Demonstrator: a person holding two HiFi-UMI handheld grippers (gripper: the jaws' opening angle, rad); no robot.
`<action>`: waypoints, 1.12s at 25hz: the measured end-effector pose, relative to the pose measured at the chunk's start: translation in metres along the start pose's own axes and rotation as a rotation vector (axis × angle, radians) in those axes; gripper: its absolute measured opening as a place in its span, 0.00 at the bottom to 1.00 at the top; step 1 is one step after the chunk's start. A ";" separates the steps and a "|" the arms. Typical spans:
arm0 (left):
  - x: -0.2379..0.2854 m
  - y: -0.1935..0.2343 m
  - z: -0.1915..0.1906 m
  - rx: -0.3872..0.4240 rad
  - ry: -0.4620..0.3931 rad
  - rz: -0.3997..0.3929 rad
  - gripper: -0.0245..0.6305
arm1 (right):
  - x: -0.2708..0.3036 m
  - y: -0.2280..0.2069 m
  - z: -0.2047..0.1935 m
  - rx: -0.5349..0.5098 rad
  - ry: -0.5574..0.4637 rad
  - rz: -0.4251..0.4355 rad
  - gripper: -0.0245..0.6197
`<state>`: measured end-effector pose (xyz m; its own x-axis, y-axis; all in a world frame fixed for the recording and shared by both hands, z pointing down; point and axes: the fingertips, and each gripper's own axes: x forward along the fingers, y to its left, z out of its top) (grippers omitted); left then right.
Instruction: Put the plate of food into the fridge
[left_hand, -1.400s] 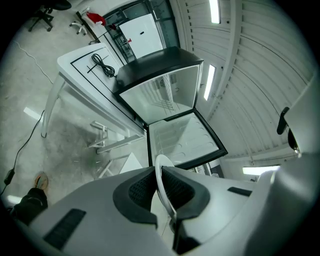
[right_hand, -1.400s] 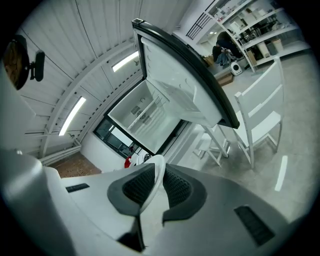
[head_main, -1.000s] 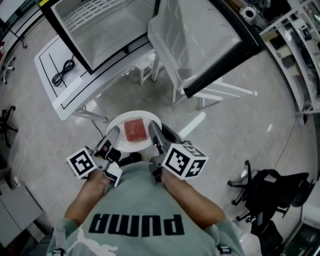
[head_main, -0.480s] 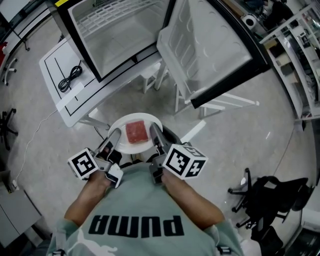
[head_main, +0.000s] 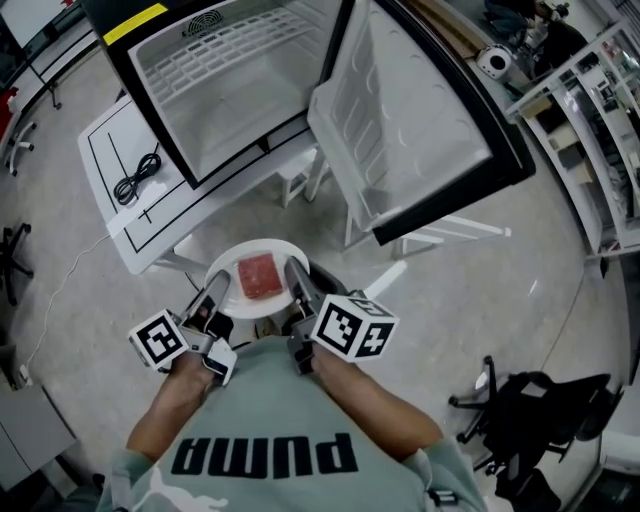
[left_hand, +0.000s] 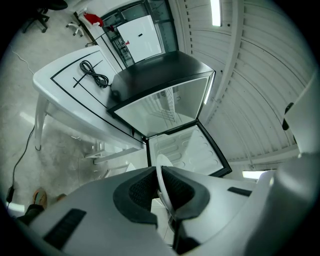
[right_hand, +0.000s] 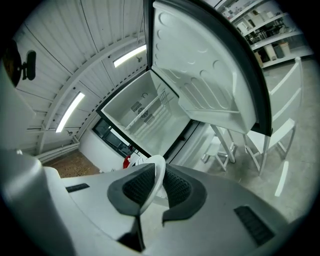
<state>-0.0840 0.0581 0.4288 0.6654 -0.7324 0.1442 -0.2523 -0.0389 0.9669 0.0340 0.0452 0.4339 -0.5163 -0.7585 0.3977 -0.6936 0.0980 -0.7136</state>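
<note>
White table (head_main: 106, 150), black-lined top; coiled black cable (head_main: 135, 177) lying on it

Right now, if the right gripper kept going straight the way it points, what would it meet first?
Beyond the plate it grips, the right gripper looks aimed into the open fridge, probably meeting its wire shelf first; depth is unclear.

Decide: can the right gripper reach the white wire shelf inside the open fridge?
Probably yes: the black-edged fridge door stands wide open and nothing blocks the white wire shelf, though the right gripper is clamped on the round white plate's rim.
</note>
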 end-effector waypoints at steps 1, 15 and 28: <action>0.003 -0.001 0.002 0.000 -0.007 0.005 0.09 | 0.002 0.000 0.004 -0.001 0.005 0.007 0.12; 0.043 -0.010 0.012 0.010 -0.081 0.039 0.09 | 0.025 -0.016 0.043 -0.006 0.060 0.063 0.12; 0.067 -0.007 0.011 0.031 -0.122 0.081 0.09 | 0.037 -0.036 0.061 -0.002 0.096 0.093 0.12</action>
<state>-0.0452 0.0017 0.4299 0.5520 -0.8111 0.1934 -0.3246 0.0046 0.9458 0.0699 -0.0257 0.4391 -0.6245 -0.6807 0.3830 -0.6412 0.1668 -0.7490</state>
